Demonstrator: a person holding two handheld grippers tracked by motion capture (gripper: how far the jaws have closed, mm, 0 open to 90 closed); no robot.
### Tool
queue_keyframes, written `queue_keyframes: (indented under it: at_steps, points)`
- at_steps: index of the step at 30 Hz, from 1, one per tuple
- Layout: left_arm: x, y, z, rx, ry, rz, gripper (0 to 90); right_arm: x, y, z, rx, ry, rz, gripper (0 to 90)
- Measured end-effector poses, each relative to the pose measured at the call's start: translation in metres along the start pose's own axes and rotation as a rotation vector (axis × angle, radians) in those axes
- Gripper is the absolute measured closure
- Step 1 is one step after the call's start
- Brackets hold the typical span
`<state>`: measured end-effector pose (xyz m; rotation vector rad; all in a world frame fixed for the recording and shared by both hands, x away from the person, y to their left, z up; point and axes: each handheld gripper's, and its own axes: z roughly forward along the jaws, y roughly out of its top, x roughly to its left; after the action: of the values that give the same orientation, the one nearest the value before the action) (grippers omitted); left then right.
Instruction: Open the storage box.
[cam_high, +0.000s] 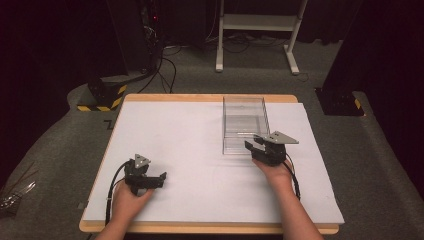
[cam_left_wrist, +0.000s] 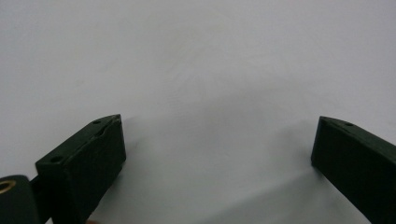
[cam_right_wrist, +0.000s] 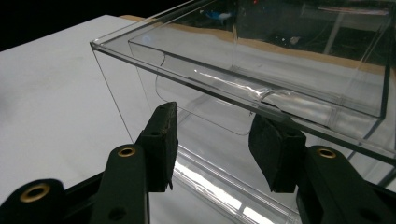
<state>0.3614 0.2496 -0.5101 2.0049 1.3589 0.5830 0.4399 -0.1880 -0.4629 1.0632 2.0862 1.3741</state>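
A clear plastic box (cam_high: 244, 120) stands open-topped on the right half of the white sheet (cam_high: 190, 150). My right gripper (cam_high: 254, 144) is at the box's near wall. In the right gripper view the box (cam_right_wrist: 187, 65) rises just beyond the jaws, with a curved cut-out in its inner front wall. The right gripper (cam_right_wrist: 215, 114) is open, with nothing between its pads. My left gripper (cam_high: 159, 179) rests low at the sheet's front left, pointing right. In its own view the left gripper (cam_left_wrist: 219, 120) is wide open over bare white sheet.
The sheet covers a wooden table (cam_high: 200, 98) whose edge shows at the back and front. On the grey floor behind stand a white frame (cam_high: 257, 30), a yellow-and-black striped base (cam_high: 102, 97) with cables, and a black base (cam_high: 340, 102) at the right.
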Motion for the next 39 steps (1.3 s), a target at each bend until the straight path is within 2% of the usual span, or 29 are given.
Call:
queue_keyframes:
  at_steps: [4,11,15,25,32,39]
  points:
    - [0.0,0.0,0.0,0.0,0.0,0.0,3.2,0.001,0.0,0.0,-0.006,-0.002,-0.023,55.3]
    - [0.0,0.0,0.0,0.0,0.0,0.0,3.2,-0.003,-0.001,0.001,-0.007,0.01,-0.023,60.9]
    - [0.0,0.0,0.0,0.0,0.0,-0.001,3.2,-0.008,-0.002,0.0,-0.014,0.035,-0.004,66.2]
    - [0.0,0.0,0.0,0.0,0.0,0.0,3.2,-0.011,-0.004,0.003,-0.021,0.064,-0.022,66.5]
    - [0.0,0.0,0.0,0.0,0.0,-0.001,3.2,-0.017,-0.007,-0.003,-0.026,0.098,0.0,75.9]
    - [0.0,0.0,0.0,0.0,0.0,0.0,3.2,-0.018,-0.011,-0.011,-0.032,0.115,-0.013,80.2]
